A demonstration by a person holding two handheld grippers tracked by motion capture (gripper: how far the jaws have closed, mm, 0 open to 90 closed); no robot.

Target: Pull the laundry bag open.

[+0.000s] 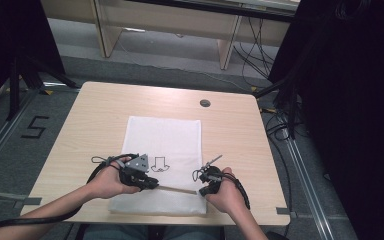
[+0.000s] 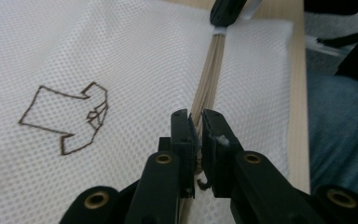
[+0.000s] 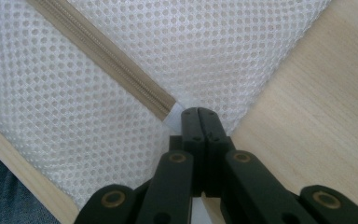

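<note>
Right now your left hand-held gripper (image 2: 196,122) sits over the near part of the white mesh bag (image 1: 162,135), which lies flat in the middle of the tabletop (image 1: 90,120). Its jaws are nearly closed around the tan zipper (image 2: 209,77), pinching it close to the pads. Your right hand-held gripper (image 3: 198,112) is fully closed, clamped on the white fabric tab at the zipper's end, at the bag's near right edge. The zipper runs straight between your two grippers, across the bag. A drawn shirt outline (image 2: 67,116) lies just beside your left gripper, on the mesh.
</note>
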